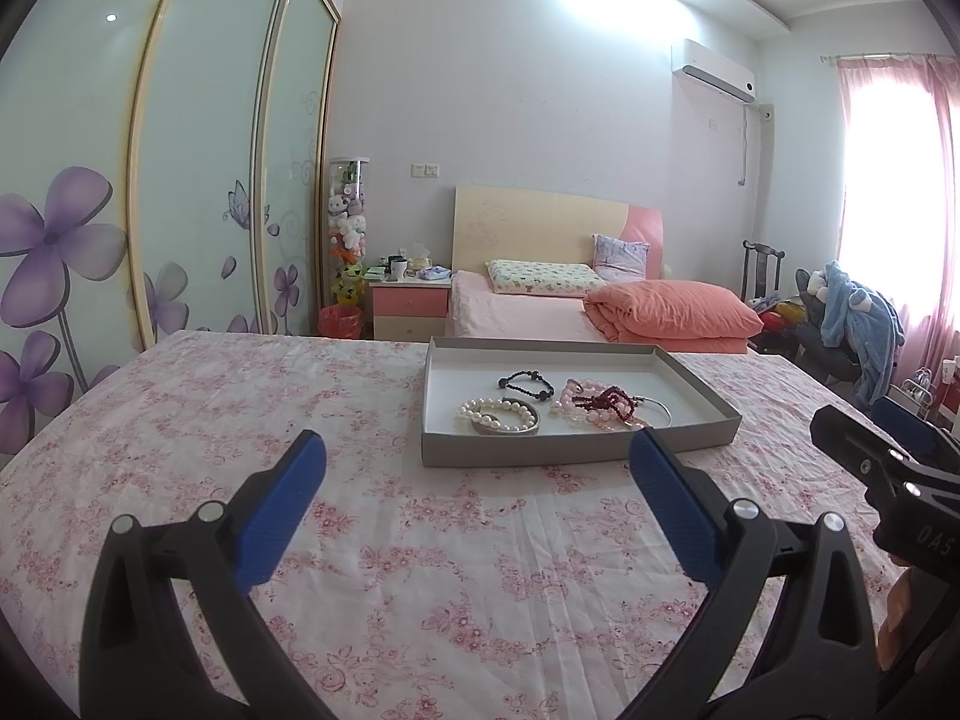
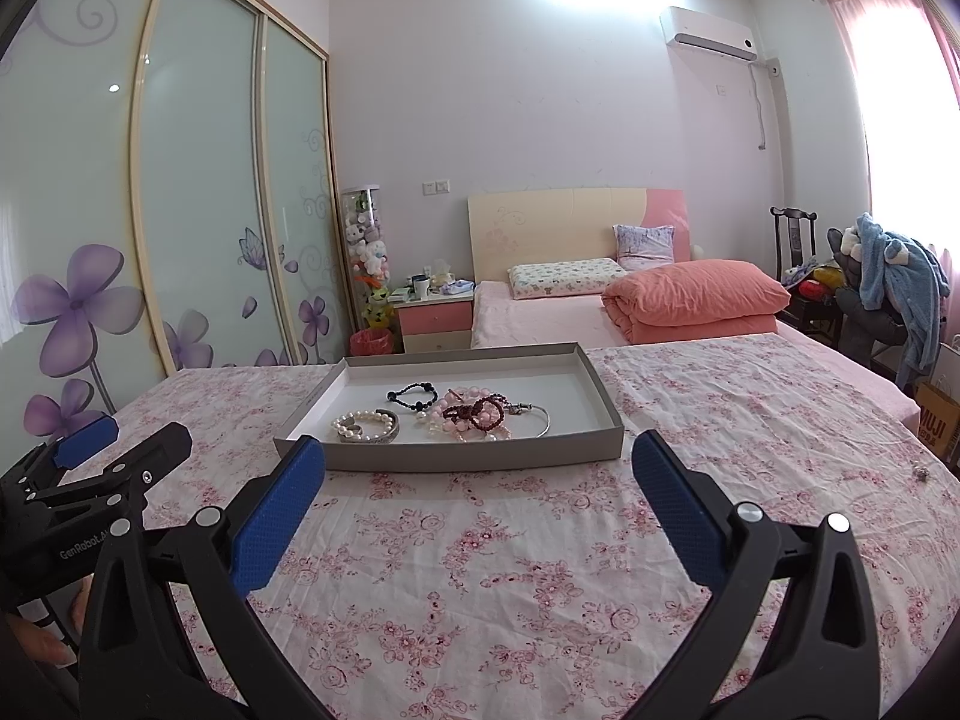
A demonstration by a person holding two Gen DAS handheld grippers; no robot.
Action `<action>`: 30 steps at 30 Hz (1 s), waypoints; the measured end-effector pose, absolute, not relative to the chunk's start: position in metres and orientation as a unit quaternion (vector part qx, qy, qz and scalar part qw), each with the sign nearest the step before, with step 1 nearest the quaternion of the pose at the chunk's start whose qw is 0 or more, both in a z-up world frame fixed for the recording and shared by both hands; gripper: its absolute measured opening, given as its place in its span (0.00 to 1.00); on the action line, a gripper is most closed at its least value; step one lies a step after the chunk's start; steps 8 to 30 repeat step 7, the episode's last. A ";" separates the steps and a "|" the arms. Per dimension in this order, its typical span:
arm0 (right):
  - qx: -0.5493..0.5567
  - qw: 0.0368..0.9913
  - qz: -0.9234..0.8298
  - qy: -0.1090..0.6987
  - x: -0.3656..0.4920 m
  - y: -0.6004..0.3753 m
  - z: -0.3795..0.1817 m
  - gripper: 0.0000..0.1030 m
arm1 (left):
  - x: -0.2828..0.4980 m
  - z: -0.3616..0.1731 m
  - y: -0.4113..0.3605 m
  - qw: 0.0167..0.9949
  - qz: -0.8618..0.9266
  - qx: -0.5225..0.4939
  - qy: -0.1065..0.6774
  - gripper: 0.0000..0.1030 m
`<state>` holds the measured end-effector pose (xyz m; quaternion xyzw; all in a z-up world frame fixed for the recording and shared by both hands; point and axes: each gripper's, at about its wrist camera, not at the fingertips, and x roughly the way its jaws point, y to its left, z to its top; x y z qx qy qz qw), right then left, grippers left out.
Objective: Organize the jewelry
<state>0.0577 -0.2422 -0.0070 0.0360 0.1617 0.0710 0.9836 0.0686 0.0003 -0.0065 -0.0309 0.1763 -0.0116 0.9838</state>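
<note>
A shallow grey box tray (image 1: pixel 540 450) (image 2: pixel 474 456) rests on the floral cloth. Inside lie a pearl bracelet (image 1: pixel 498 411) (image 2: pixel 360 423), a silver bangle (image 1: pixel 510 427) (image 2: pixel 390 433), a black bead bracelet (image 1: pixel 527 385) (image 2: pixel 414 396), pink beads (image 1: pixel 576 405) (image 2: pixel 459 414) with a dark red bead string (image 1: pixel 603 402) (image 2: pixel 480 414) on top, and a thin silver hoop (image 1: pixel 657 408) (image 2: pixel 540 417). My left gripper (image 1: pixel 477 465) is open, just short of the tray's near wall. My right gripper (image 2: pixel 477 471) is open too, with nothing between its fingers.
The table wears a pink floral cloth (image 1: pixel 240 420) (image 2: pixel 750 420). A small metal trinket (image 2: pixel 920 471) lies near its right edge. Behind are a bed (image 1: pixel 540 312) with an orange duvet, a nightstand (image 1: pixel 411 300), a chair with clothes (image 2: pixel 888 294) and a sliding wardrobe (image 1: pixel 180 180).
</note>
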 end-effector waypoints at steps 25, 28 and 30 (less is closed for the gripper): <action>0.036 0.984 0.070 0.162 0.058 -0.242 -0.007 0.98 | 0.071 -0.006 0.001 0.983 -0.014 -0.031 0.179 0.96; 0.036 0.984 0.070 0.162 0.058 -0.242 -0.007 0.98 | 0.071 -0.006 0.001 0.983 -0.014 -0.031 0.179 0.96; 0.036 0.984 0.070 0.162 0.058 -0.242 -0.007 0.98 | 0.071 -0.006 0.001 0.983 -0.014 -0.031 0.179 0.96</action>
